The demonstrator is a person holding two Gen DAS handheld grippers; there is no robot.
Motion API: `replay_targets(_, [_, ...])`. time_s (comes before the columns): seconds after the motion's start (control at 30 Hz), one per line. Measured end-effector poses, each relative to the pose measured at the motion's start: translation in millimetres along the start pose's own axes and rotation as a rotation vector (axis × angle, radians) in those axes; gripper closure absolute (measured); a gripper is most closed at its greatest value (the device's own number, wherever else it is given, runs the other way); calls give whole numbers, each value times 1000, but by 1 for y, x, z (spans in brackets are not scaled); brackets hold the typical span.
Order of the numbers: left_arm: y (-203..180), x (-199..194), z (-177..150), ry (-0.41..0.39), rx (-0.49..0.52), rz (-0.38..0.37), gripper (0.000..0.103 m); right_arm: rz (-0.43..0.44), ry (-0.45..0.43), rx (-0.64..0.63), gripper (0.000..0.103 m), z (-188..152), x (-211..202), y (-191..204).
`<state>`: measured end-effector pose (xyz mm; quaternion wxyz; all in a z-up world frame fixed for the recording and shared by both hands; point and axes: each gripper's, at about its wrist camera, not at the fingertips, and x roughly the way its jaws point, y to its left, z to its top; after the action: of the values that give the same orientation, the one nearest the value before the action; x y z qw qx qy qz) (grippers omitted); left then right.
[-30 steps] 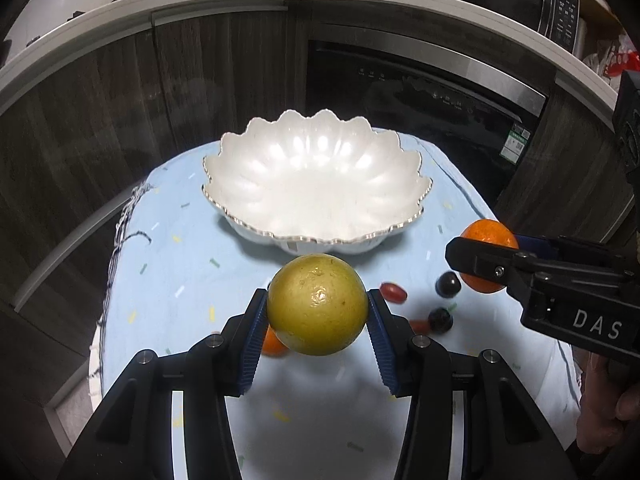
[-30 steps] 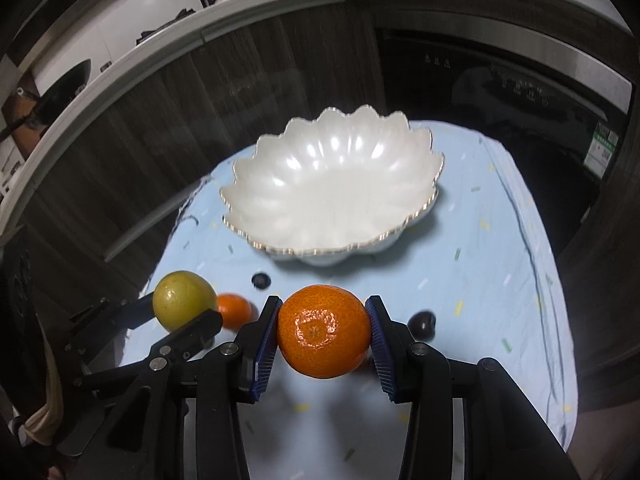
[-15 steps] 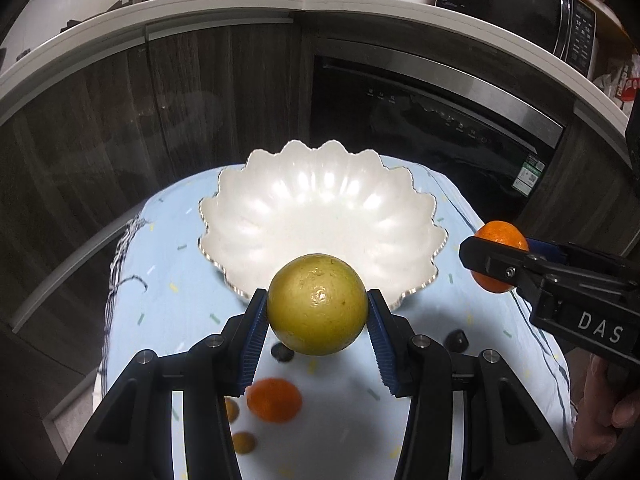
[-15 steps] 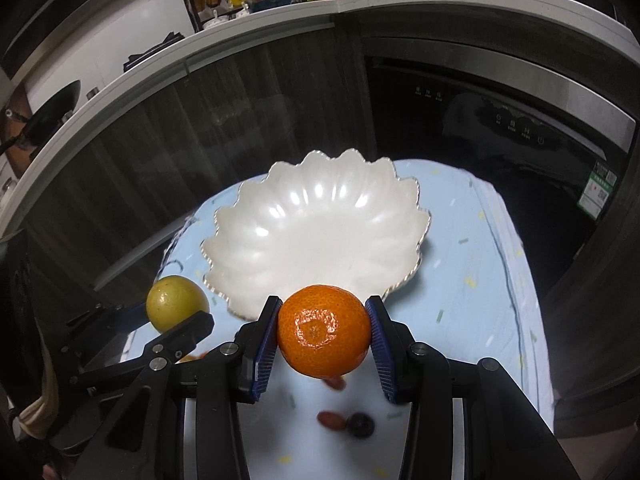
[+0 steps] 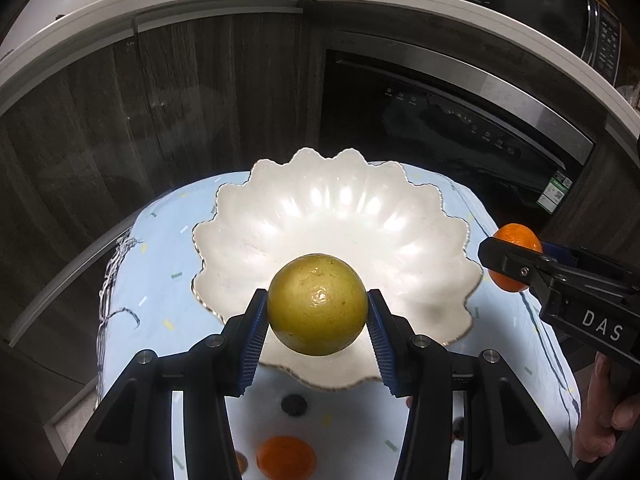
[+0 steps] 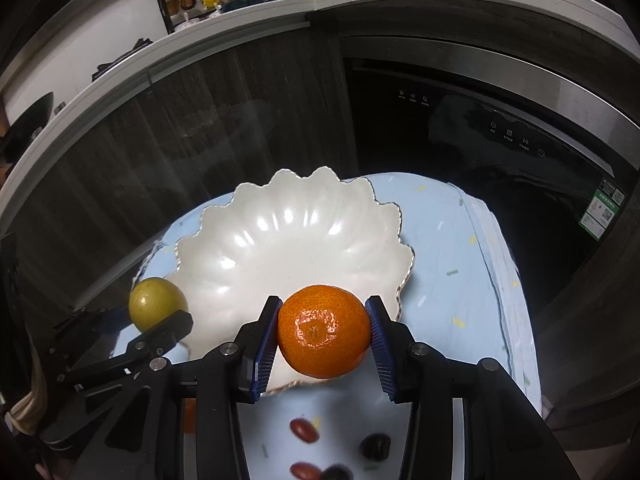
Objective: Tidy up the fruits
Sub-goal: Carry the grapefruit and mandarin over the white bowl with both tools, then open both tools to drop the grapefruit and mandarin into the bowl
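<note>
Above a blue-clothed table [image 5: 152, 264], the left gripper [image 5: 317, 312] clamps a yellow-green citrus fruit [image 5: 317, 304] over the near rim of a white scalloped bowl [image 5: 340, 216], while the right gripper [image 6: 324, 338] grips a mandarin orange [image 6: 323, 331] beside it.

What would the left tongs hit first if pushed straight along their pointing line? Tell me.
Most likely the inside of the white scalloped bowl. The left tongs grip the yellow-green fruit above its near rim; nothing else shows between, though depth is uncertain.
</note>
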<state>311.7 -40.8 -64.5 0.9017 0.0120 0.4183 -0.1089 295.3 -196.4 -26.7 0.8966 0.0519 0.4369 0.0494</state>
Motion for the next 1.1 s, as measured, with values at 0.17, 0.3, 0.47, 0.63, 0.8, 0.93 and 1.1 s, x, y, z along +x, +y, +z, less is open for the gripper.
replay_targets(0.17, [8,17,7,18,-5,12,55,-17,13,-3,59,9,21,0])
replay_targets(0.3, [13,29,9,30,-15,18,55,-27,31,-3,59,12,35,-1])
replay_targets(0.47, [16,39,11,55,-23,13,55,-33,65,0,59,13,51,-2])
replay_targets(0.63, [20,46,12,65,-32,23,55,-53,91,-14,59,13,62,-1])
replay_targets(0.8, [22,50,12,80,-31,38,55,-57,105,8,58,13,69,-4])
replay_targets(0.93, [23,51,13,79,-24,50,48,-72,100,0,40,16,69,-2])
replay_targets(1.1, [27,37,21,3,-43,80,13,-106,41,10,21,23,57,-2])
